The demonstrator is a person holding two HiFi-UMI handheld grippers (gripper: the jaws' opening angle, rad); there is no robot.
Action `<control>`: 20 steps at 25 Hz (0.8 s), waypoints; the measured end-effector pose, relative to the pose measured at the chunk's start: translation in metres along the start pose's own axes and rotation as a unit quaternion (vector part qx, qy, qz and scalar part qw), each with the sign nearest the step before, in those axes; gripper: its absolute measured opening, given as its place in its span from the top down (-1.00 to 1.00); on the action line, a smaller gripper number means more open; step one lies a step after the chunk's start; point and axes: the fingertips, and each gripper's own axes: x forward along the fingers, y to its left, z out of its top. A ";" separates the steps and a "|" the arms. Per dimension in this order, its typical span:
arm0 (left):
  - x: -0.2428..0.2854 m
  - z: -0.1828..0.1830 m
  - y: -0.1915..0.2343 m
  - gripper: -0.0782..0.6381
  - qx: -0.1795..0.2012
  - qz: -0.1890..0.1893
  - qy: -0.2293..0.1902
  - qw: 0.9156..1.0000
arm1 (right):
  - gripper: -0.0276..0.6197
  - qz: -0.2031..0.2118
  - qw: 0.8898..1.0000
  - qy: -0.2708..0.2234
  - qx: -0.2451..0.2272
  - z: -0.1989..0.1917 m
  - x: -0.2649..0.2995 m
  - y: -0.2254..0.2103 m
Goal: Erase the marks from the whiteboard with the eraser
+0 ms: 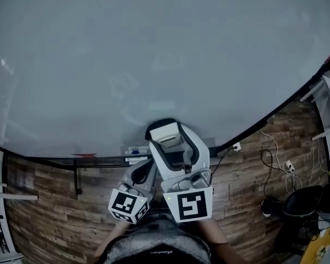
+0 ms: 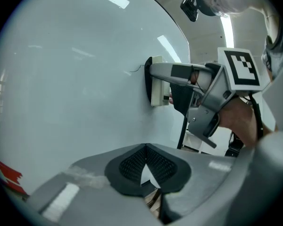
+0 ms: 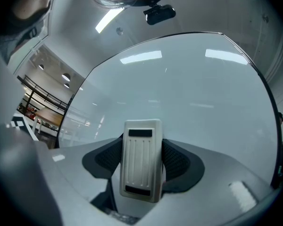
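Note:
The whiteboard (image 1: 154, 54) fills most of the head view. A white ribbed eraser (image 1: 166, 133) is pressed flat on its lower middle, and my right gripper (image 1: 173, 147) is shut on it. In the right gripper view the eraser (image 3: 141, 166) stands between the two black pads. From the left gripper view the eraser (image 2: 156, 86) shows side-on against the board, with a thin dark mark (image 2: 136, 70) just beside it. My left gripper (image 1: 144, 169) hangs lower, left of the right one, its pads (image 2: 132, 166) shut on nothing.
The board's ledge (image 1: 99, 157) carries a red item (image 1: 85, 155) and a blue-capped one (image 1: 135, 152). Wood-pattern floor lies below. Cables and sockets (image 1: 286, 166) and a black chair (image 1: 311, 202) are at the right. A white shelf (image 1: 327, 106) stands at the far right.

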 end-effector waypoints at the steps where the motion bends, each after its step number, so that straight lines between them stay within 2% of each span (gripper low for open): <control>1: 0.002 -0.001 -0.003 0.77 -0.002 0.003 0.000 1.000 | 0.09 0.000 1.000 0.000 -0.001 -0.001 -0.003 -0.005; 15: 0.018 -0.015 -0.040 0.77 -0.012 0.000 0.008 1.000 | 0.09 -0.051 0.998 0.011 -0.025 -0.017 -0.042 -0.087; 20: 0.021 -0.016 -0.042 0.77 -0.012 0.004 0.007 1.000 | 0.09 -0.062 0.998 0.022 -0.025 -0.027 -0.048 -0.101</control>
